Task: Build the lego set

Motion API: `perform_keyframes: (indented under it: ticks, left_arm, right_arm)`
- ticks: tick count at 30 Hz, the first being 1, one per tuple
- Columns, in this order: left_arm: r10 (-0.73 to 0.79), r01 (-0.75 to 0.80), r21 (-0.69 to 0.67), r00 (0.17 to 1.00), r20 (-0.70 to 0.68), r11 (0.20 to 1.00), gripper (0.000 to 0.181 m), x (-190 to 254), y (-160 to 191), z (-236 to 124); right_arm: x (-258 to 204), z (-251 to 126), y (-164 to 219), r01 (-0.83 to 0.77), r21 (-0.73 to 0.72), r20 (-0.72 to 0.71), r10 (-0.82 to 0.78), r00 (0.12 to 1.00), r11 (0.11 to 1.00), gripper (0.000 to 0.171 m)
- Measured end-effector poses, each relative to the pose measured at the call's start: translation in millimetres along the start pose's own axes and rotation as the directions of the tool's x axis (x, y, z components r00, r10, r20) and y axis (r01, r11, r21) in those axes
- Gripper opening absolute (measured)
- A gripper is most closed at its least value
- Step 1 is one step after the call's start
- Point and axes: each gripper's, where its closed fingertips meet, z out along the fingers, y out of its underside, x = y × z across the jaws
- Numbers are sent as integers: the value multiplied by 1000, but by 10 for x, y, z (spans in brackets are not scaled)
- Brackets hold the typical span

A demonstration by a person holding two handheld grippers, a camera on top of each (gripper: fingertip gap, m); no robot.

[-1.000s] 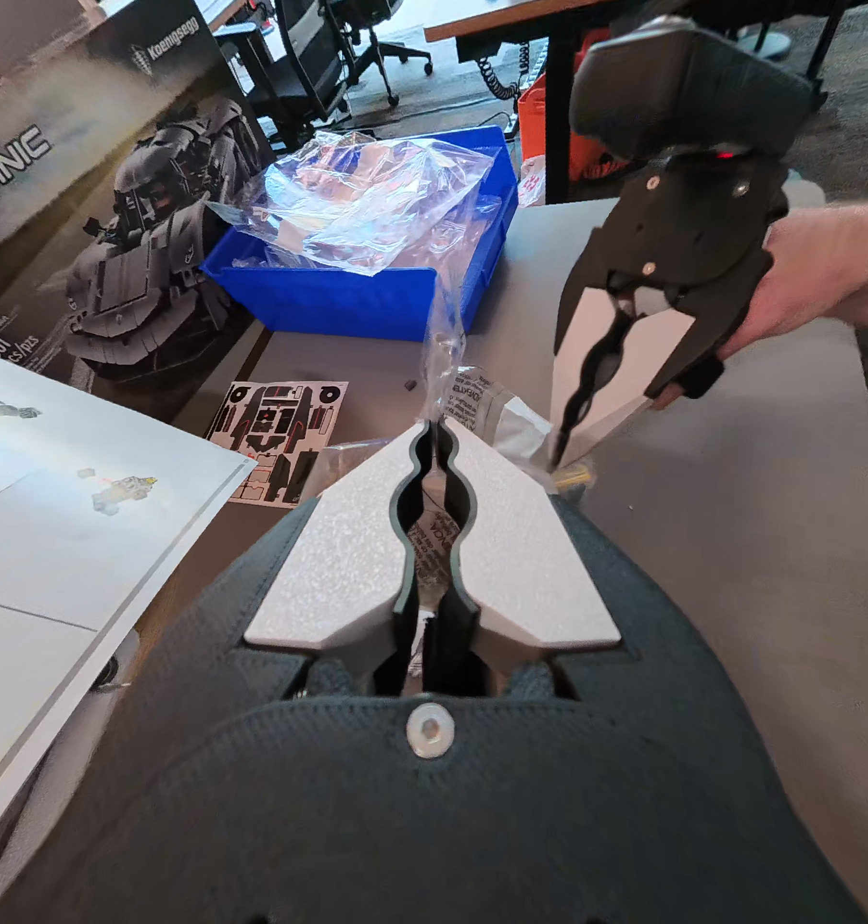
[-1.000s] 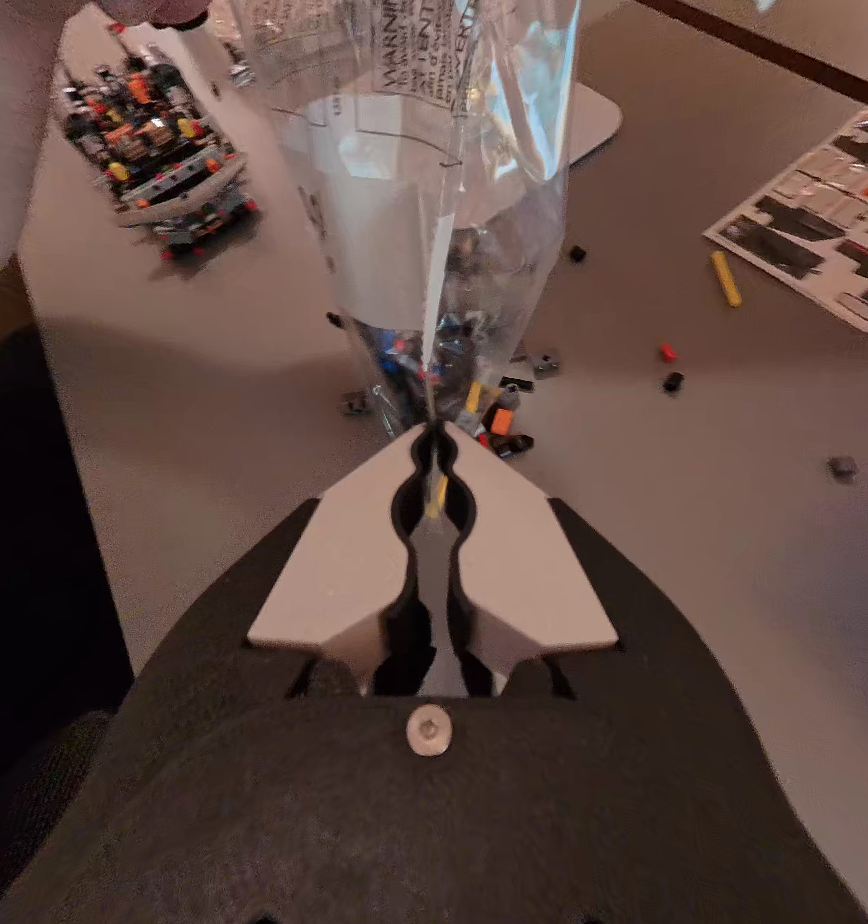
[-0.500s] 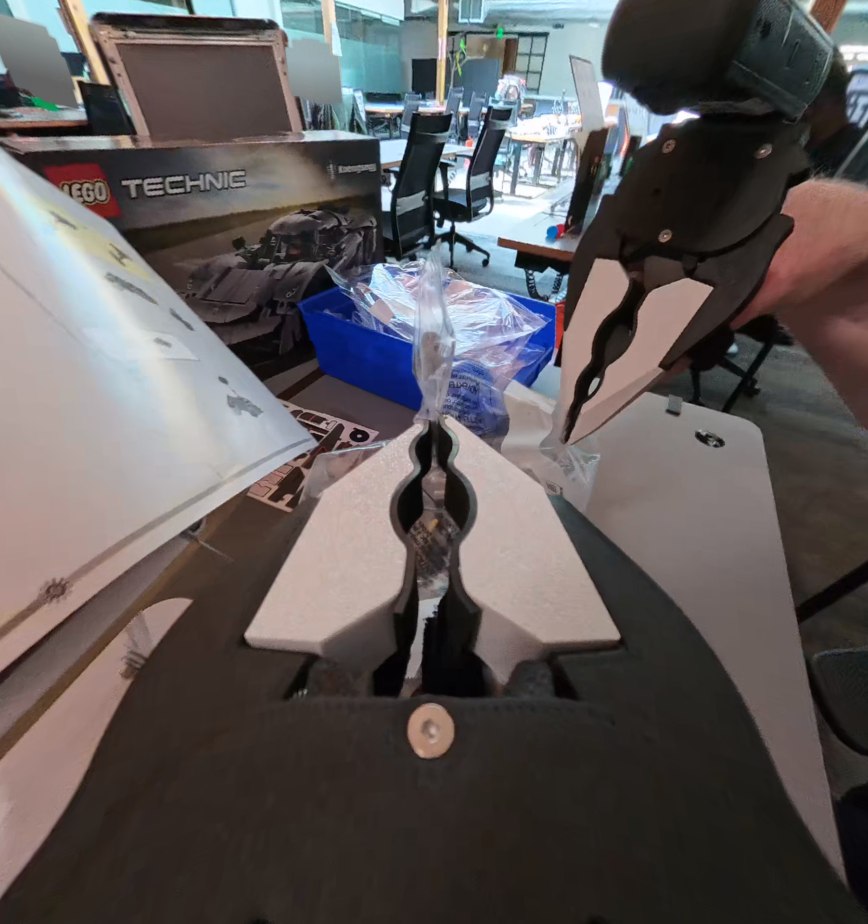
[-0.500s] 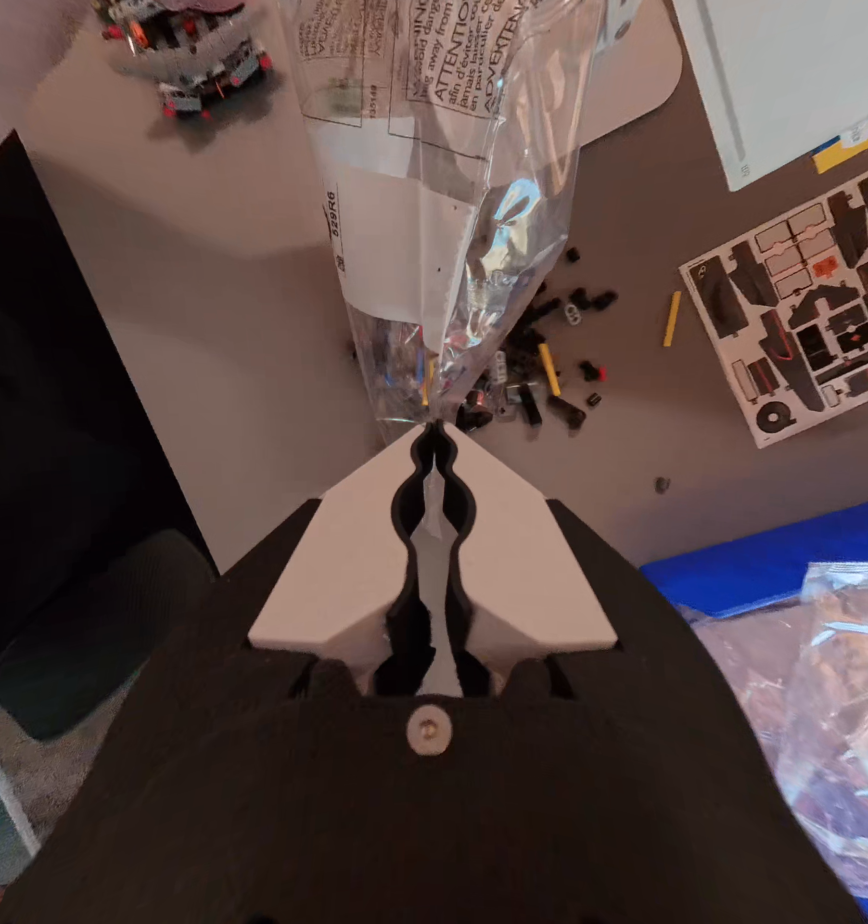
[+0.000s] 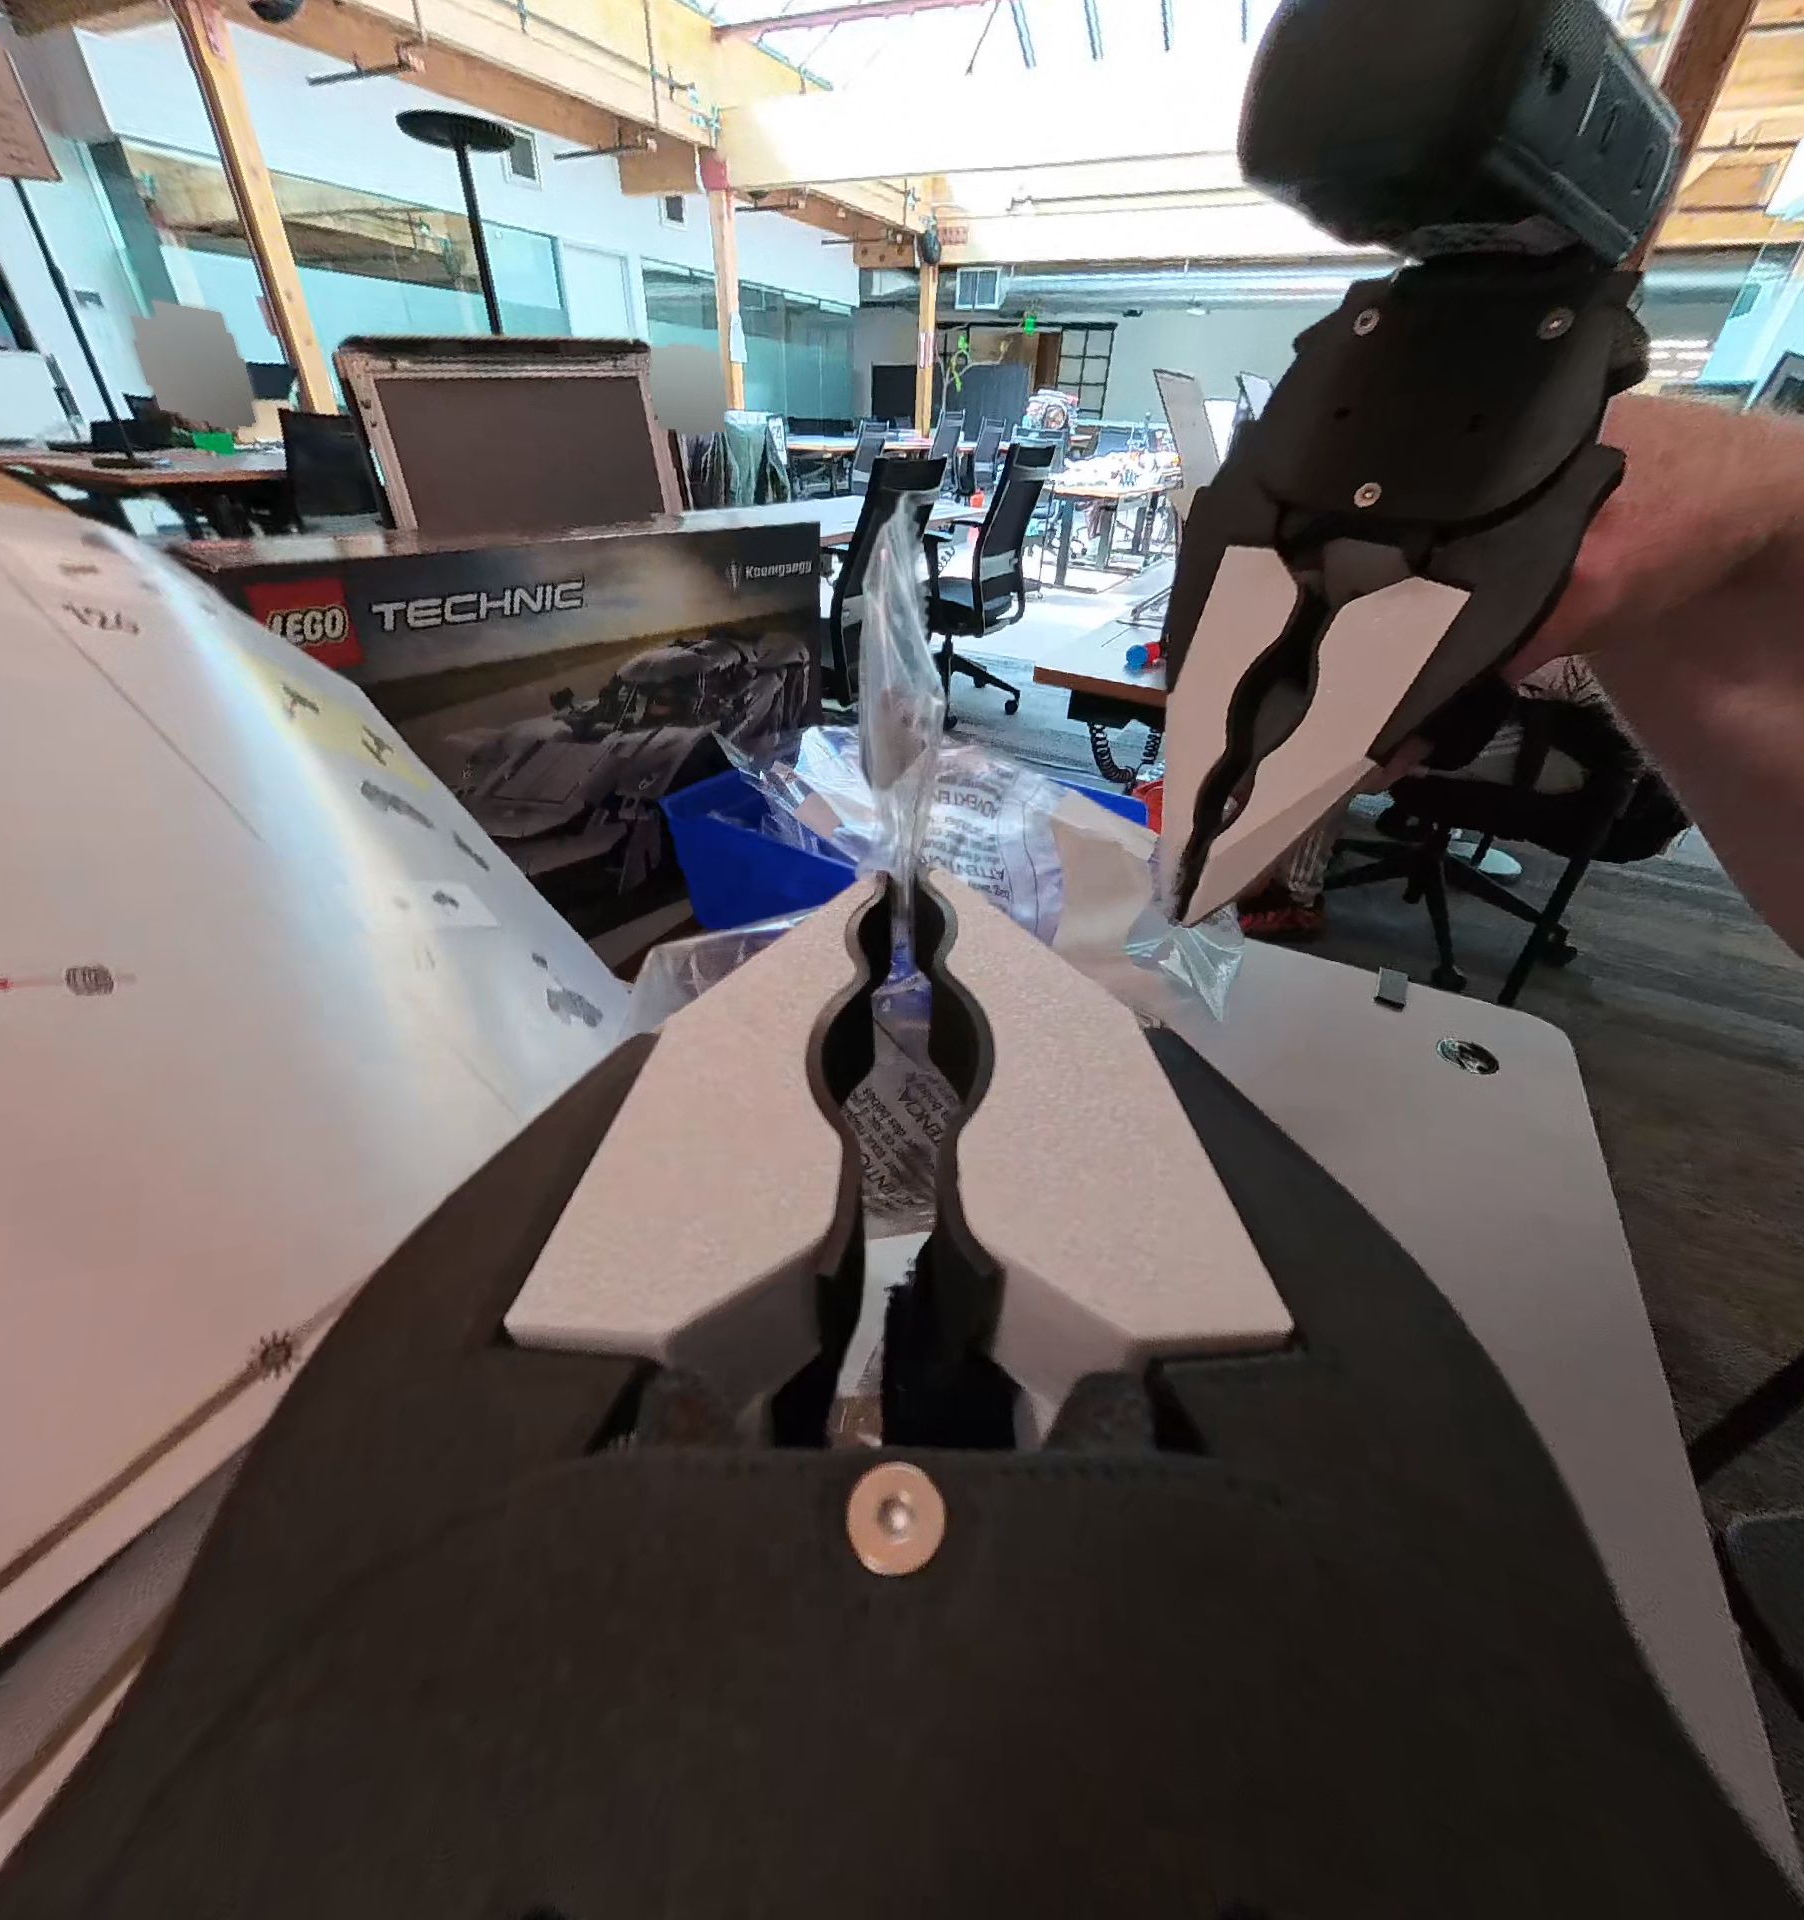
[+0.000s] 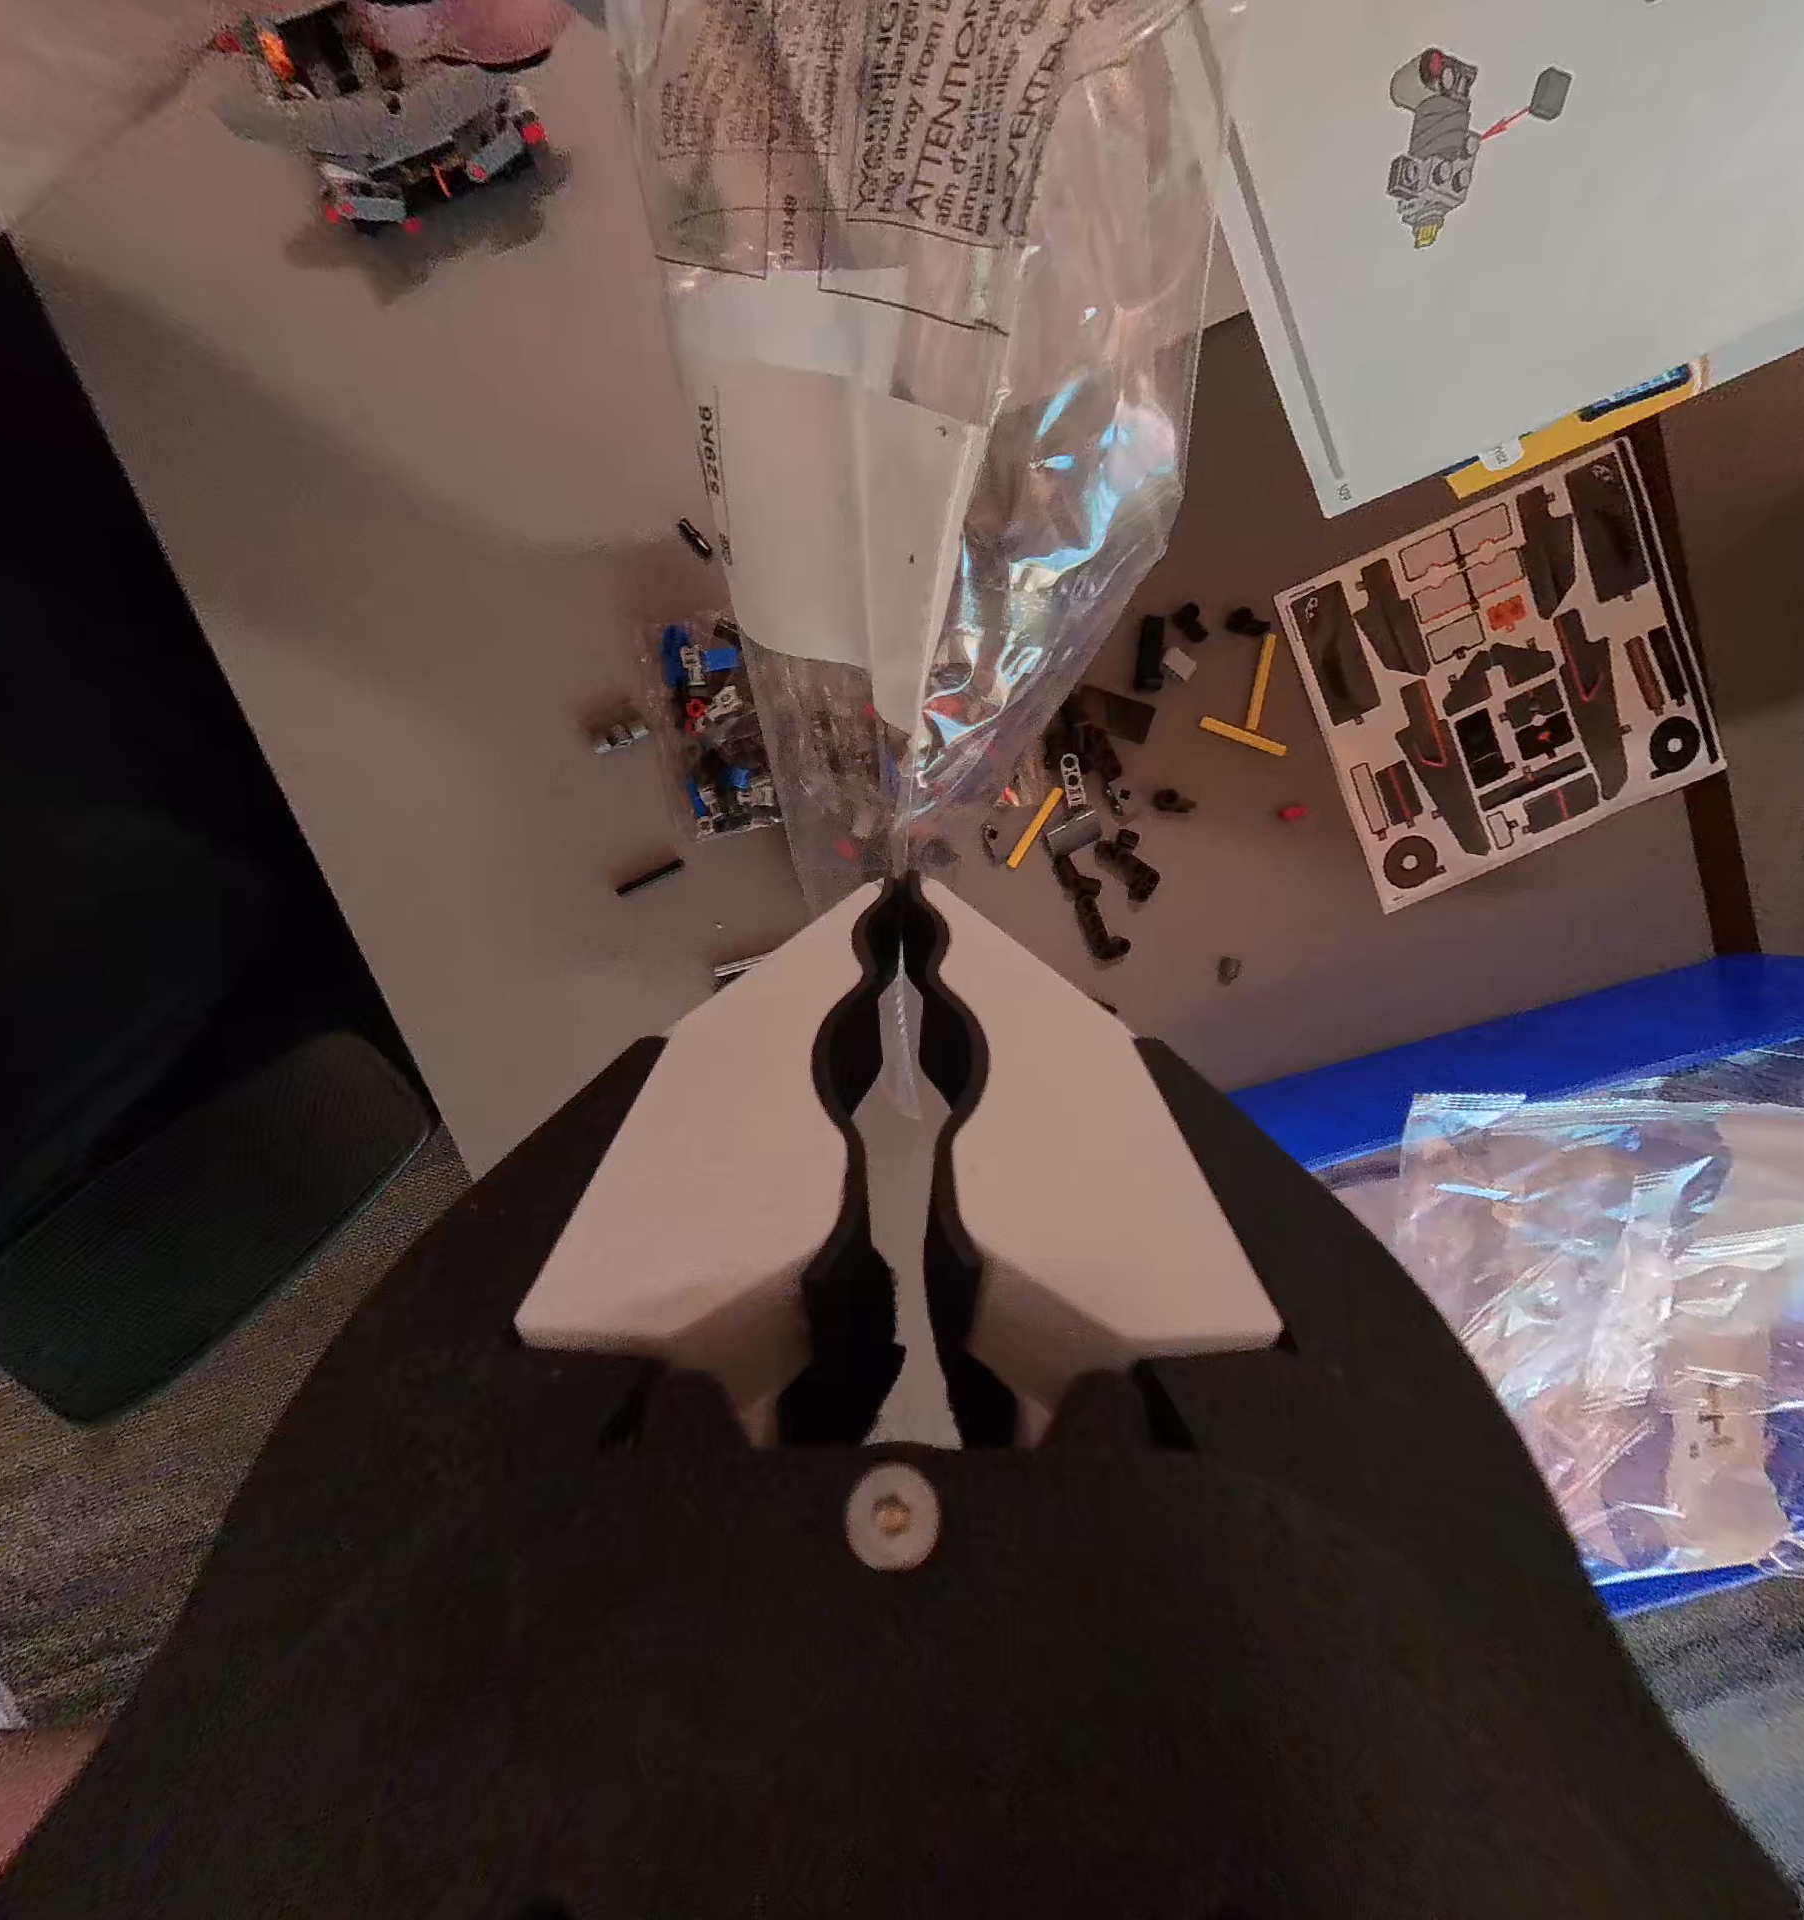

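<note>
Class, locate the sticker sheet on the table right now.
In the right wrist view, the sticker sheet lies flat at right, just below the instruction booklet, above the blue bin, right of the loose pieces.

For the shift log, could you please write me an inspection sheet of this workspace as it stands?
Surface: grey table, partly bare.
Job's things: clear bag held up over the table by both grippers; loose pieces below it; small packet of pieces; part-built model at the far end; booklet; sticker sheet; set box.
Clutter: blue bin full of crumpled empty bags.
Grippers: left gripper shut on the bag; right gripper shut on the bag's other end.
Cables: coiled cord under a far desk.
Surroundings: open office with chairs and desks.
</note>
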Motion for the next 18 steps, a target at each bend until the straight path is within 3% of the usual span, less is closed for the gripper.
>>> perform_keyframes:
  ticks: [4,9,18]
  left_arm:
    - [-3,2,15,1000,17,1000,32,-50,-124,-29]
    - [43,-51,70,993,110,996,52,-100,-300,-333]
    - [49,-45,-34,986,158,998,48,-70,134,-566]
  right_arm:
    - [47,-122,68,-49,59,41,47,998,997,0]
    - [191,-309,236,-142,166,98,127,987,976,0]
    - [372,-258,486,-222,230,134,195,972,948,0]
